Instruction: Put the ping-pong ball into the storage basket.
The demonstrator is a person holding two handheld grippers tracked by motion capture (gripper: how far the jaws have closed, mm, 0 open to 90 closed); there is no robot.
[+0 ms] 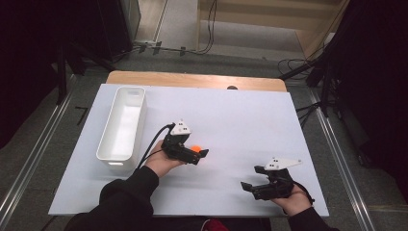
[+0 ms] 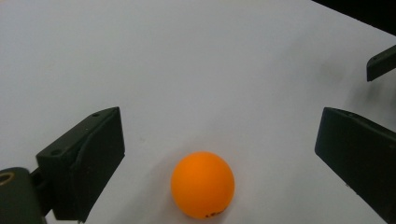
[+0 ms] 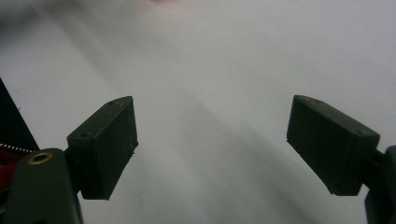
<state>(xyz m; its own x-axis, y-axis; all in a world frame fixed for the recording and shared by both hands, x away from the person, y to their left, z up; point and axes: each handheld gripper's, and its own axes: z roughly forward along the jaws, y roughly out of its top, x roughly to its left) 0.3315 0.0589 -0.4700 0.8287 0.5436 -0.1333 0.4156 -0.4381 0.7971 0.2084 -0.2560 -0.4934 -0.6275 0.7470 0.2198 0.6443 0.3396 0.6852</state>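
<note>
One orange ball (image 2: 202, 185) lies on the white table (image 1: 231, 120) between the jaws of the left gripper (image 2: 219, 154), closer to the gripper's body than to its jaw tips and clear of both pads, which stand wide apart on either side of it. Seen from the high view, the ball (image 1: 195, 148) peeks out just beyond that gripper (image 1: 195, 154). Beyond the left gripper's wrist side stands a white bin (image 1: 121, 127). Well apart, the right gripper (image 1: 251, 179) hovers with its jaws spread wide and nothing between them but bare tabletop.
</note>
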